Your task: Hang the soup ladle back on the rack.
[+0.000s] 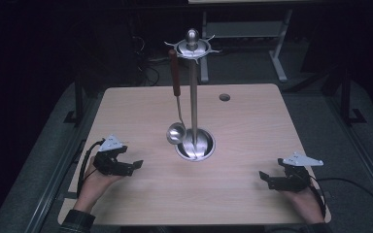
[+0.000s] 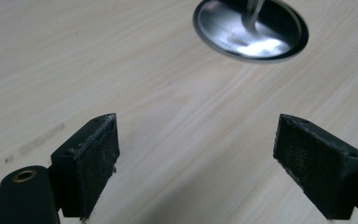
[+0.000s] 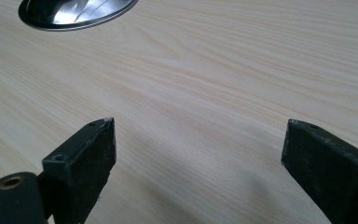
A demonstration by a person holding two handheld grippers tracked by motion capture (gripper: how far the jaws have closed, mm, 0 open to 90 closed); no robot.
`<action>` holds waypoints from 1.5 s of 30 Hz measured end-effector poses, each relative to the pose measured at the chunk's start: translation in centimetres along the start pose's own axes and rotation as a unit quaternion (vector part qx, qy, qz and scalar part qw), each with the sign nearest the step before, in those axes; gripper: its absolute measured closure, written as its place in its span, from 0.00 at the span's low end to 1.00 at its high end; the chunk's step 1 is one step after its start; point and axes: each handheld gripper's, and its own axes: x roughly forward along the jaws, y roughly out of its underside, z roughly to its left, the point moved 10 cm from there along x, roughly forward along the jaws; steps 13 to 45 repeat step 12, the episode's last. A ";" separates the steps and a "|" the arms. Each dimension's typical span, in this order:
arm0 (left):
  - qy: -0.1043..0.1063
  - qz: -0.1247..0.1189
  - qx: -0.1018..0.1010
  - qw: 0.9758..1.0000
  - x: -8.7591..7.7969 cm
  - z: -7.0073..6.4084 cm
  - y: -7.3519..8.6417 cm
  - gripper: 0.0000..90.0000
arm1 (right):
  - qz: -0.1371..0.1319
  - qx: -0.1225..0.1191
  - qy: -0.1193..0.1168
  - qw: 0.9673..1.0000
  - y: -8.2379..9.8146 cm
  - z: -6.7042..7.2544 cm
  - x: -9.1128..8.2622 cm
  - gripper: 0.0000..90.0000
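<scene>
The ladle (image 1: pixel 176 104) hangs by its brown handle from the hook ring of the steel stand (image 1: pixel 193 97) at mid-table, bowl just left of the pole. Both the left gripper (image 1: pixel 135 166) and right gripper (image 1: pixel 266 178) rest near the table's (image 1: pixel 252 121) near edge, jaws wide, holding nothing. Risk: a careless reach could bump the stand and swing the ladle off its hook.

The left gripper (image 1: pixel 137 165) is being held low at the 8 o'clock position of the high view, jaws spread wide with nothing between them. The right gripper (image 1: pixel 264 178) is being held at 4 o'clock, jaws likewise parted and empty. Both are being pointed inward.
</scene>
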 end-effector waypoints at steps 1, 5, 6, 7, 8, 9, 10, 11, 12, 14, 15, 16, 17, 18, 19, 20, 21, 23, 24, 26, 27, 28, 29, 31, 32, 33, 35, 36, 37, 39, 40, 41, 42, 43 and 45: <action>-0.003 0.001 -0.002 1.000 0.1 0.0 0.4 0.15 | 0.000 0.000 0.000 1.000 0.0 0.0 0.0 0.11; -0.004 0.003 -0.012 1.000 0.5 0.0 2.0 0.15 | -0.001 0.001 0.000 1.000 0.0 0.0 0.0 0.11; -0.003 0.004 -0.015 1.000 0.6 0.0 2.3 0.15 | -0.001 0.001 0.000 1.000 0.0 0.0 0.0 0.11; -0.001 0.006 -0.017 1.000 0.6 0.0 2.5 0.15 | -0.002 0.001 -0.001 1.000 0.0 0.0 0.0 0.11; 0.000 0.008 -0.016 1.000 0.6 0.0 2.6 0.15 | -0.001 0.002 -0.001 1.000 0.0 0.0 0.0 0.11; -0.001 0.009 -0.018 1.000 0.6 0.0 2.8 0.15 | -0.001 0.002 0.000 1.000 0.0 0.0 0.0 0.11; 0.000 0.010 -0.019 1.000 0.5 0.1 2.8 0.15 | 0.000 0.002 -0.001 1.000 0.0 0.0 0.0 0.11; -0.001 0.006 -0.022 1.000 0.5 0.1 2.8 0.15 | 0.000 0.002 -0.001 1.000 0.0 0.0 0.0 0.11; 0.000 0.005 -0.021 1.000 0.4 0.1 2.8 0.15 | 0.000 0.002 -0.001 1.000 0.0 0.0 0.0 0.11; 0.000 0.005 -0.021 1.000 0.4 0.1 2.8 0.15 | 0.000 0.002 -0.001 1.000 0.0 0.0 0.0 0.11; 0.000 0.005 -0.021 1.000 0.4 0.1 2.8 0.15 | 0.000 0.002 -0.001 1.000 0.0 0.0 0.0 0.11; 0.000 0.005 -0.021 1.000 0.4 0.1 2.8 0.15 | 0.000 0.002 -0.001 1.000 0.0 0.0 0.0 0.11; 0.000 0.005 -0.021 1.000 0.4 0.1 2.8 0.15 | 0.000 0.002 -0.001 1.000 0.0 0.0 0.0 0.11; 0.000 0.005 -0.021 1.000 0.4 0.1 2.8 0.15 | 0.000 0.002 -0.001 1.000 0.0 0.0 0.0 0.11; 0.000 0.005 -0.021 1.000 0.4 0.1 2.8 0.15 | 0.000 0.002 -0.001 1.000 0.0 0.0 0.0 0.11; 0.000 0.005 -0.021 1.000 0.4 0.1 2.8 0.15 | 0.000 0.002 -0.001 1.000 0.0 0.0 0.0 0.11; 0.000 0.005 -0.021 1.000 0.4 0.1 2.8 0.15 | 0.000 0.002 -0.001 1.000 0.0 0.0 0.0 0.11; 0.000 0.005 -0.021 1.000 0.4 0.1 2.8 0.15 | 0.000 0.002 -0.001 1.000 0.0 0.0 0.0 0.11; 0.000 0.005 -0.021 1.000 0.4 0.1 2.8 0.15 | 0.000 0.002 -0.001 1.000 0.0 0.0 0.0 0.11; 0.000 0.005 -0.021 1.000 0.4 0.1 2.8 0.15 | 0.000 0.002 -0.001 1.000 0.0 0.0 0.0 0.11; 0.000 0.005 -0.021 1.000 0.4 0.1 2.8 0.15 | 0.000 0.002 -0.001 1.000 0.0 0.0 0.0 0.11; 0.000 0.005 -0.021 1.000 0.4 0.1 2.8 0.15 | 0.000 0.002 -0.001 1.000 0.0 0.0 0.0 0.11; 0.000 0.005 -0.021 1.000 0.4 0.1 2.8 0.15 | 0.000 0.002 -0.001 1.000 0.0 0.0 0.0 0.11; 0.000 0.005 -0.021 1.000 0.4 0.1 2.8 0.15 | 0.000 0.002 -0.001 1.000 0.0 0.0 0.0 0.11; 0.000 0.005 -0.021 1.000 0.4 0.1 2.8 0.15 | 0.000 0.002 -0.001 1.000 0.0 0.0 0.0 0.11; 0.000 0.005 -0.021 1.000 0.4 0.1 2.8 0.15 | 0.000 0.002 -0.001 1.000 0.0 0.0 0.0 0.11; 0.000 0.005 -0.021 1.000 0.4 0.1 2.8 0.15 | 0.000 0.002 -0.001 1.000 0.0 0.0 0.0 0.11; 0.000 0.005 -0.021 1.000 0.4 0.1 2.8 0.15 | 0.000 0.002 -0.001 1.000 0.0 0.0 0.0 0.11; 0.000 0.005 -0.021 1.000 0.4 0.1 2.8 0.15 | 0.000 0.002 -0.001 1.000 0.0 0.0 0.0 0.11; 0.000 0.005 -0.021 1.000 0.4 0.1 2.8 0.15 | 0.000 0.002 -0.001 1.000 0.0 0.0 0.0 0.11; 0.000 0.005 -0.021 1.000 0.4 0.1 2.8 0.15 | 0.000 0.002 -0.001 1.000 0.0 0.0 0.0 0.11; 0.000 0.005 -0.021 1.000 0.4 0.1 2.8 0.15 | 0.000 0.002 -0.001 1.000 0.0 0.0 0.0 0.11; 0.000 0.005 -0.021 1.000 0.4 0.1 2.8 0.15 | 0.000 0.002 -0.001 1.000 0.0 0.0 0.0 0.11; 0.000 0.005 -0.021 1.000 0.4 0.1 2.8 0.15 | 0.000 0.002 -0.001 1.000 0.0 0.0 0.0 0.11; 0.000 0.005 -0.021 1.000 0.4 0.1 2.8 0.15 | 0.000 0.002 -0.001 1.000 0.0 0.0 0.0 0.11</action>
